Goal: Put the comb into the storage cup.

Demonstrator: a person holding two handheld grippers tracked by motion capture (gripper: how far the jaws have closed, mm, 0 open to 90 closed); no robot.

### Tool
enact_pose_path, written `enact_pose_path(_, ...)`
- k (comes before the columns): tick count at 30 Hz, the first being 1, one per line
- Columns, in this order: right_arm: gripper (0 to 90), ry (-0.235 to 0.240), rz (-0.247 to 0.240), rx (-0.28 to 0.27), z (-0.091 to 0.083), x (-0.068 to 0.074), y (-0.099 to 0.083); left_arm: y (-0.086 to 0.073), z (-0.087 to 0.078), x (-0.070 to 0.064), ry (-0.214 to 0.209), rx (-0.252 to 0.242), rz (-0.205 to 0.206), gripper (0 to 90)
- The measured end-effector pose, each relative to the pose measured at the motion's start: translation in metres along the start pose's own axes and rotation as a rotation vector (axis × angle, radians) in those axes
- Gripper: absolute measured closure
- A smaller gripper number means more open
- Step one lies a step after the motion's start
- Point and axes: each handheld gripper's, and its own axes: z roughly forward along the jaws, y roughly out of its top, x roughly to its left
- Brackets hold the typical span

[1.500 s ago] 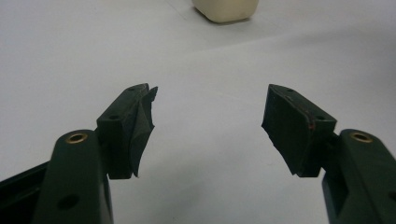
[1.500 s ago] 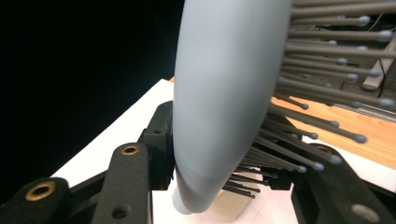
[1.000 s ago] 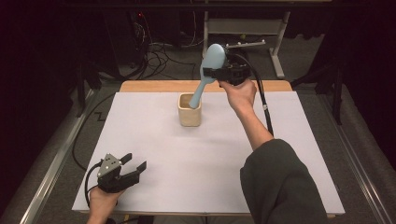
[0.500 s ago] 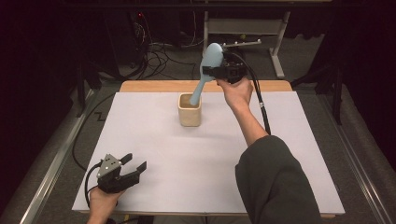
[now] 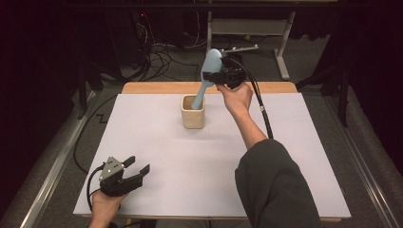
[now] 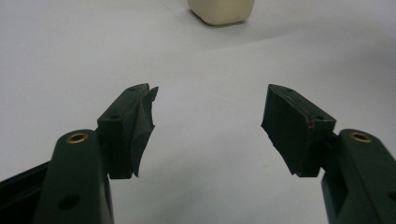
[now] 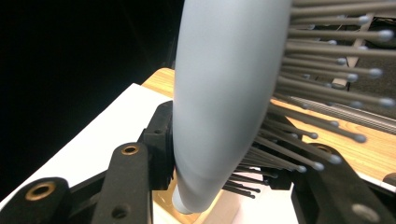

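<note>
A light blue hairbrush (image 5: 209, 71) leans with its handle down inside a beige square cup (image 5: 193, 115) at the back middle of the white table (image 5: 157, 152). My right gripper (image 5: 216, 76) is shut on the brush head, above the cup. In the right gripper view the brush body (image 7: 224, 93) and its dark bristles sit between the jaws of the right gripper (image 7: 224, 175). My left gripper (image 5: 137, 167) rests open at the table's front left corner. In the left gripper view the left gripper (image 6: 210, 100) has nothing between its jaws, and the cup (image 6: 222, 10) stands far ahead.
A wooden strip (image 5: 157, 87) runs along the table's back edge. Cables and a metal stand's legs (image 5: 285, 57) lie on the dark floor beyond. The person's right sleeve (image 5: 275, 185) crosses the table's front right.
The right gripper and the brush have shifted slightly to the left over the cup. The left gripper has not moved.
</note>
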Motion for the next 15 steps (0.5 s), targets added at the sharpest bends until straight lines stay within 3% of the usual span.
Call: enact_pose_path(15, 55.2, -0.007, -0.016, 0.037, 0.014, 0.002, -0.01, 0.0, 0.0, 0.0, -0.005, 0.001, -0.004, 34.2)
